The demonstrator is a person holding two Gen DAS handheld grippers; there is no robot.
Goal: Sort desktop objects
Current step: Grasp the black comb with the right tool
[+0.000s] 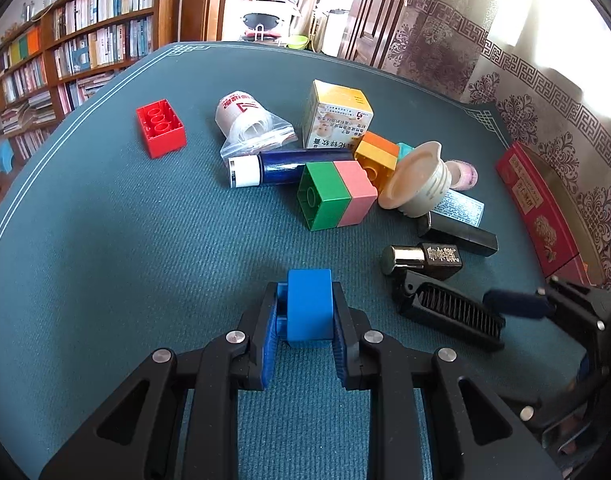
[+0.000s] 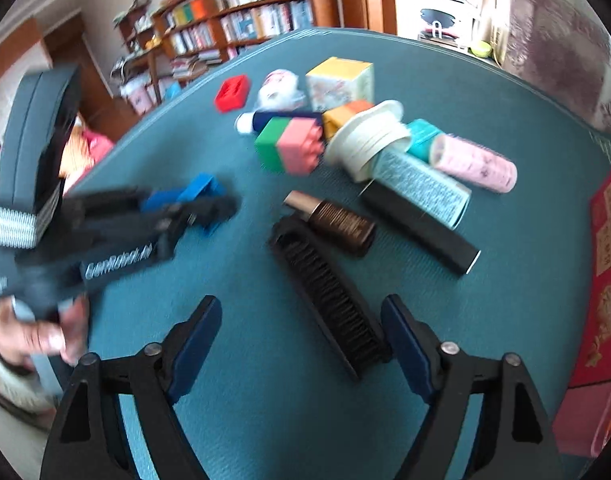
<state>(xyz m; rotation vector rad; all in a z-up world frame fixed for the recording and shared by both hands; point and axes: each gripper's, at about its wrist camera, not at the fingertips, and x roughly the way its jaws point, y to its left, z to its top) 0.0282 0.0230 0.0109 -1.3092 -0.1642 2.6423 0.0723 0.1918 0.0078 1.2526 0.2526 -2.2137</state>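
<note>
Blue brick clamped, comb approached.
Left hand-held gripper (image 1: 307,312) pinches the blue brick (image 1: 308,304); right hand-held gripper (image 2: 301,338) gapes (nothing held), black comb (image 2: 329,296) between its fingers.

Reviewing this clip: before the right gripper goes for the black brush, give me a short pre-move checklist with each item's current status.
1. Left gripper has a firm hold on the blue block: ok, pads pressed on both sides.
2. Right gripper open enough for the black brush: ok, jaws apart and not pressing it.
3. Brush lined up between the right fingers: not ok, it lies slanted with its near end close to one finger.
4. Brush free of neighbours: not ok, the brown bottle lies against its far end.
5. The two grippers clear of each other: ok, a gap shows in the right wrist view.
6. Right wrist view sharp: not ok, blurred.
</note>
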